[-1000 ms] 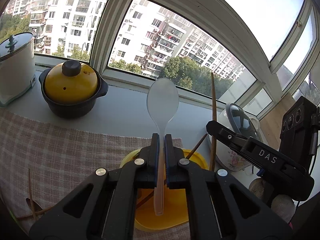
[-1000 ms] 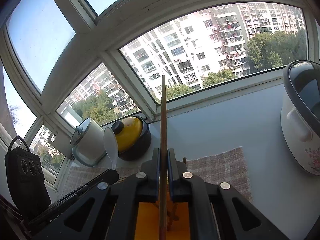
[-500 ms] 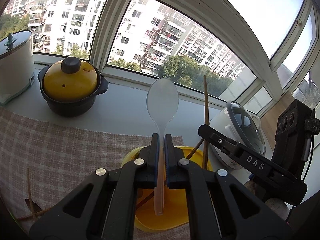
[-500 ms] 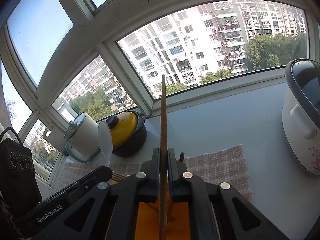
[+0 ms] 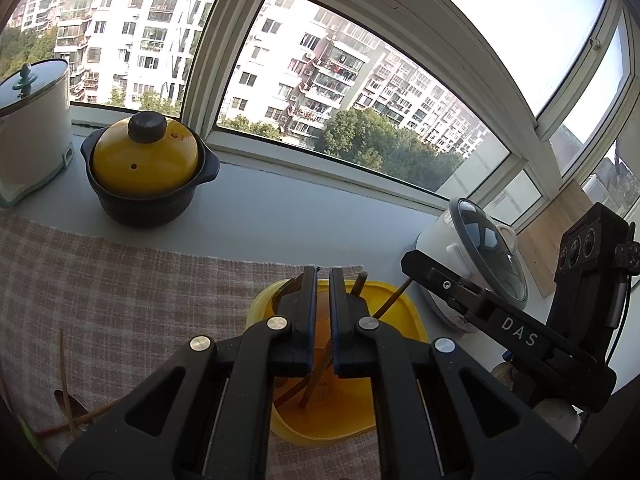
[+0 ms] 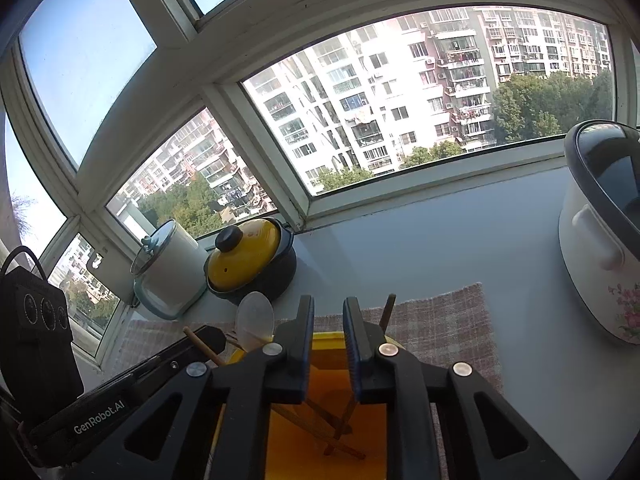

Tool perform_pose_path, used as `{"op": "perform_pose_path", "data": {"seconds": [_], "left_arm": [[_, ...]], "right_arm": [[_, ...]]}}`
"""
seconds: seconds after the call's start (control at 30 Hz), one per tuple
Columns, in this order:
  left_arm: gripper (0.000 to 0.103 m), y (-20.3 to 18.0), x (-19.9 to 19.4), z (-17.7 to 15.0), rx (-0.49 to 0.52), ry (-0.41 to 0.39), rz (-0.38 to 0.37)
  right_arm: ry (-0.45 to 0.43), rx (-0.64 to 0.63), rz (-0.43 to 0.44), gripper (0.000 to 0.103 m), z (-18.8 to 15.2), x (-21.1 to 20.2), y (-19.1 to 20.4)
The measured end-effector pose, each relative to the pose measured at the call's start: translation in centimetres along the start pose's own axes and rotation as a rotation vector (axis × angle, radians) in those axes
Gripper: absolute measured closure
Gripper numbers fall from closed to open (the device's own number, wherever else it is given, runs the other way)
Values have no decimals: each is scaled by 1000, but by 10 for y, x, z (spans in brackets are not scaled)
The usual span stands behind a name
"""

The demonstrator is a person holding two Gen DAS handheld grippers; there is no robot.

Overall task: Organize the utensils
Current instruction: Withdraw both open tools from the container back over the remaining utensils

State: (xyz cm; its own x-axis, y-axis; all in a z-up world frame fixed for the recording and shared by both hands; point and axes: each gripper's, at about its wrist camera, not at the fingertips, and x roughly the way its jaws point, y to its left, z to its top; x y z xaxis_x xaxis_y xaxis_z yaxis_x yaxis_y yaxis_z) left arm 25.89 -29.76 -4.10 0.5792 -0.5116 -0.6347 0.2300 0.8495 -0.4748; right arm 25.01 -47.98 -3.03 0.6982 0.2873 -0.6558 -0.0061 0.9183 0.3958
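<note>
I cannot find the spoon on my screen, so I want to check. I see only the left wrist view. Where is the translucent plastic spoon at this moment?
Observer: The translucent plastic spoon stands bowl-up at the left edge of the yellow plastic container, beside the tip of the left tool.
Operator: I see the right tool only from the side. Does it hold something?
Observer: No. The right tool has just been opening its jaws, and nothing is between them.
Operator: What is below that gap?
Observer: The wooden chopsticks lie crossed on the container's floor.
</note>
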Motion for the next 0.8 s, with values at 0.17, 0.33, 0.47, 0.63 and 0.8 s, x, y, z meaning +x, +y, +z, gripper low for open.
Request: {"op": "perform_pose_path", "data": {"seconds": [0.17, 0.33, 0.47, 0.63, 0.8], "left_arm": [[100, 2, -10, -4, 6, 0, 2], [100, 3, -27, -8, 23, -11, 14], [100, 8, -44, -15, 46, -20, 38], [99, 21, -71, -26, 79, -24, 85], [54, 46, -102, -35, 84, -43, 155]], "right_arm": [[-15, -7, -15, 74, -5, -10, 4], [-21, -32, -24, 66, -12, -20, 13], [-33, -47, -33, 43, -19, -29, 22], [-57, -87, -49, 19, -31, -41, 39], [-56, -135, -41, 7, -42, -45, 61]]}}
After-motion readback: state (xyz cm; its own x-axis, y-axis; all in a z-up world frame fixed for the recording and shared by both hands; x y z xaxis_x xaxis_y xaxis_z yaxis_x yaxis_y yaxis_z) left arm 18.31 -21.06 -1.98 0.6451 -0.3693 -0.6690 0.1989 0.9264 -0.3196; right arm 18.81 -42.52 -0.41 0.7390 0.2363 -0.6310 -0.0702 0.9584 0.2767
